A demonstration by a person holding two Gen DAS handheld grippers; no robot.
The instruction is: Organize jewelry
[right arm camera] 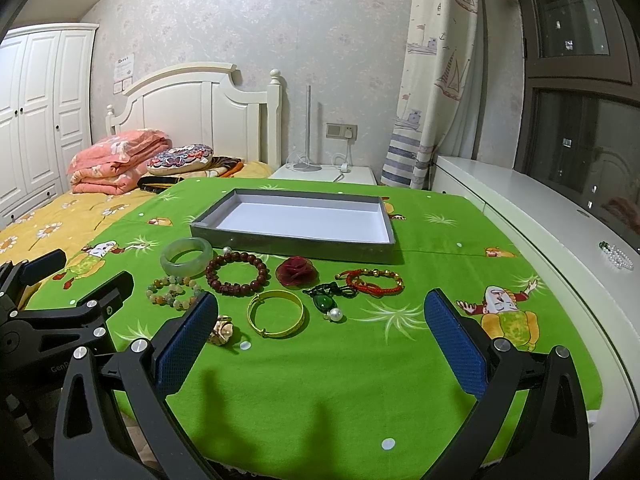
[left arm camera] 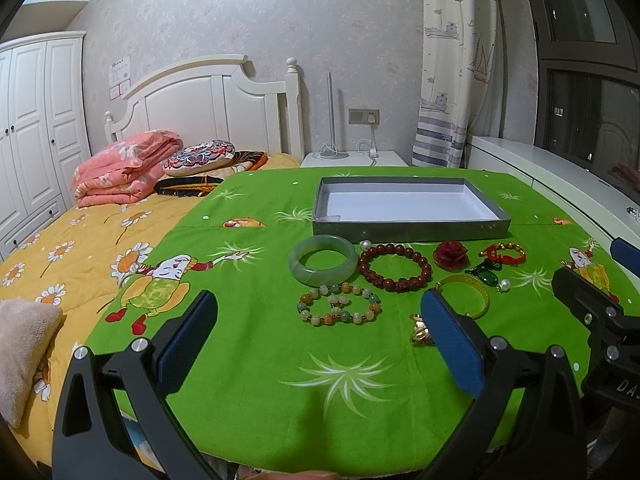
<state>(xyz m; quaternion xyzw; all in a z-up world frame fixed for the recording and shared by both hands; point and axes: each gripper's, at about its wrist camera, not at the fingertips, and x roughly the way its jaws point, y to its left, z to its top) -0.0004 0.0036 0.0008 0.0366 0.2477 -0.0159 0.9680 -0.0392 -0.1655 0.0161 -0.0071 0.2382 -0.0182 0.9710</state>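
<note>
A shallow grey box (left arm camera: pixel 412 229) (right arm camera: pixel 296 245) with a white inside stands empty at the back of the green cloth. In front of it lie a jade bangle (left arm camera: pixel 323 263) (right arm camera: pixel 187 260), a dark red bead bracelet (left arm camera: pixel 395 267) (right arm camera: pixel 237 273), a multicolour bead bracelet (left arm camera: pixel 339 306) (right arm camera: pixel 175 292), a red rose brooch (left arm camera: pixel 452 254) (right arm camera: pixel 297 271), a red cord bracelet (left arm camera: pixel 503 253) (right arm camera: pixel 375 281), a green pendant (left arm camera: pixel 486 271) (right arm camera: pixel 325 297), a gold bangle (left arm camera: pixel 466 292) (right arm camera: pixel 275 313) and a gold ring (left arm camera: pixel 421 332) (right arm camera: pixel 221 330). My left gripper (left arm camera: pixel 320 312) and right gripper (right arm camera: pixel 322 308) are open and empty, hovering short of the jewelry.
The green cloth (right arm camera: pixel 320 380) covers a table beside a bed with a yellow quilt (left arm camera: pixel 60 256). A white ledge (right arm camera: pixel 560 224) on the right carries a pearl necklace (right arm camera: pixel 618 258). A nightstand with a lamp (right arm camera: pixel 308 164) stands behind.
</note>
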